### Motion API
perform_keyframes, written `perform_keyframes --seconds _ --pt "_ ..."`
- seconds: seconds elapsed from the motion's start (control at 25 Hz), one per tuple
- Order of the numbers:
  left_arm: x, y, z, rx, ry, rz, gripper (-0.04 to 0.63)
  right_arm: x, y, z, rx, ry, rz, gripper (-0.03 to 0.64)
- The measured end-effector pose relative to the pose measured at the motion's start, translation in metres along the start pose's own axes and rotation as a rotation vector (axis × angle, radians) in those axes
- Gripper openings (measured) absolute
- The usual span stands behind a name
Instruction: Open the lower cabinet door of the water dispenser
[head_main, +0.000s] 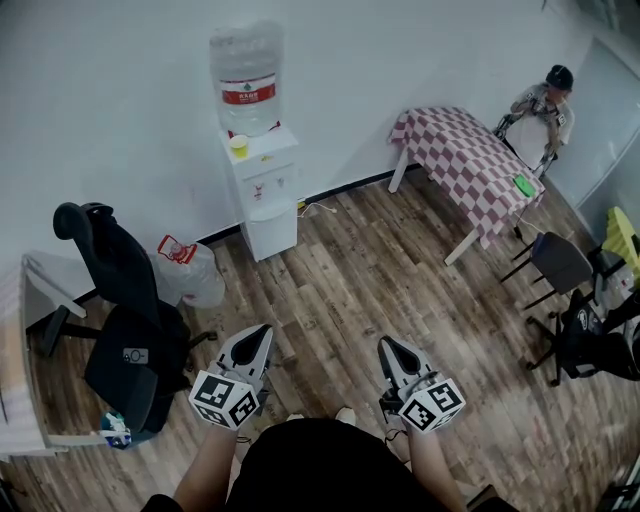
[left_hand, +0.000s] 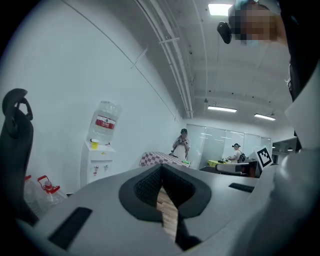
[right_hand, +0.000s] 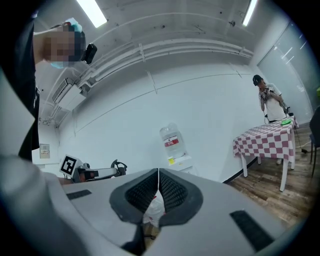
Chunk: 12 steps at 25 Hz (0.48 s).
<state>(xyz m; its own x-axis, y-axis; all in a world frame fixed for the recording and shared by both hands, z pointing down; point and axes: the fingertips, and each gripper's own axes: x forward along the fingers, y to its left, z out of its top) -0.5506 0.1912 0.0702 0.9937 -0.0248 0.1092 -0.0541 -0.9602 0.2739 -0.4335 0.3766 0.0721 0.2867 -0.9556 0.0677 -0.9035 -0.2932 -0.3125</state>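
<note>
A white water dispenser (head_main: 265, 180) stands against the far wall with a large clear bottle (head_main: 245, 78) on top and a yellow cup (head_main: 238, 146) on its shelf. Its lower cabinet door (head_main: 272, 228) is closed. It also shows far off in the left gripper view as the dispenser (left_hand: 96, 162) and in the right gripper view as the dispenser (right_hand: 176, 155). My left gripper (head_main: 256, 340) and right gripper (head_main: 392, 350) are held near my body, well short of the dispenser. Both are shut with nothing between the jaws.
A black office chair (head_main: 125, 320) stands at the left, with a white plastic bag (head_main: 188, 272) beside it near the dispenser. A checkered table (head_main: 462, 160) is at the right with a person (head_main: 540, 110) behind it. Dark chairs (head_main: 560, 265) stand at the far right. Wood floor (head_main: 350, 280) lies between me and the dispenser.
</note>
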Motion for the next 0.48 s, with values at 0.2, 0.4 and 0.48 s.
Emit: perform_keyframes --seconds 0.2,0.4,0.48 --pt "-0.018 0.015 -0.001 -0.001 0.002 -0.005 0.014 0.004 0.015 -0.003 0.019 -0.013 -0.017 0.023" --pt "-0.032 0.025 -0.001 -0.013 -0.004 -0.014 0.014 0.001 0.028 -0.008 0.003 -0.005 -0.041 0.023" --pt "-0.035 0.026 -0.004 -0.018 -0.001 -0.021 0.014 -0.003 0.031 -0.010 0.003 -0.008 -0.052 0.024"
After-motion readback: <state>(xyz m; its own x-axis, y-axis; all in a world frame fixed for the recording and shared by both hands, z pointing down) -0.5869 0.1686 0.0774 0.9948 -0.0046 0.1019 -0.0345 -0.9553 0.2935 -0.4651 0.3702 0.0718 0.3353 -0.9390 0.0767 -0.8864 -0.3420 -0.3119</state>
